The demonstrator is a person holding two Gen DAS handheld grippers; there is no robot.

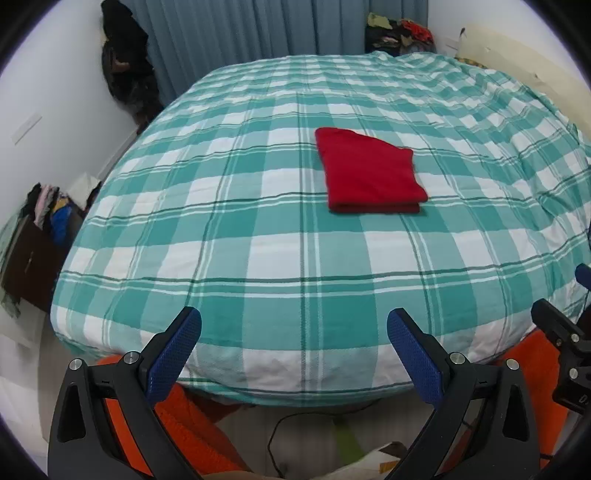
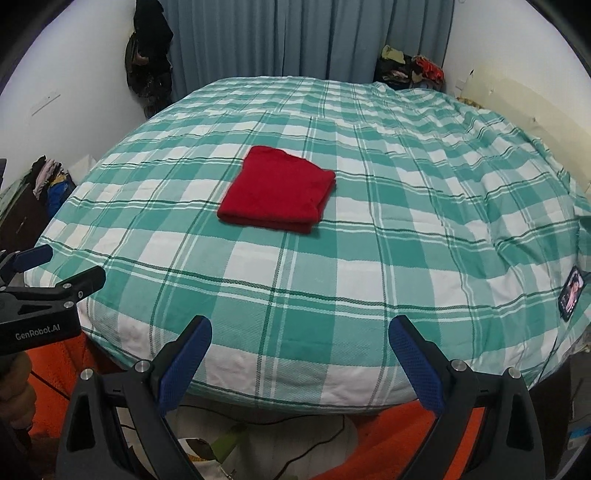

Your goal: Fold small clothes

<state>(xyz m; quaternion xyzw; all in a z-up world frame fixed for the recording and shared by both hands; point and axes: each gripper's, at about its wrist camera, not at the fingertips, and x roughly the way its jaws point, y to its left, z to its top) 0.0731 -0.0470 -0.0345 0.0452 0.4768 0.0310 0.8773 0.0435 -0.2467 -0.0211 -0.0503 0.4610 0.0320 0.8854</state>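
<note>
A red garment (image 1: 371, 171) lies folded into a neat rectangle near the middle of the bed, on the green-and-white checked cover (image 1: 258, 258). In the right wrist view the same red garment (image 2: 279, 189) sits left of centre on the cover (image 2: 369, 258). My left gripper (image 1: 294, 325) hangs open over the bed's near edge, well short of the garment, nothing between its blue pads. My right gripper (image 2: 300, 332) is open too, held back at the near edge and empty. The left gripper (image 2: 40, 277) also shows at the left border of the right wrist view.
A phone (image 2: 571, 292) lies on the cover near the right edge. Clothes piles sit at the far right corner (image 1: 400, 35) and on a dark cabinet (image 1: 33, 266) to the left. Dark garments hang on the left wall (image 1: 123, 66). Orange fabric (image 2: 399, 435) and a cable lie below the bed edge.
</note>
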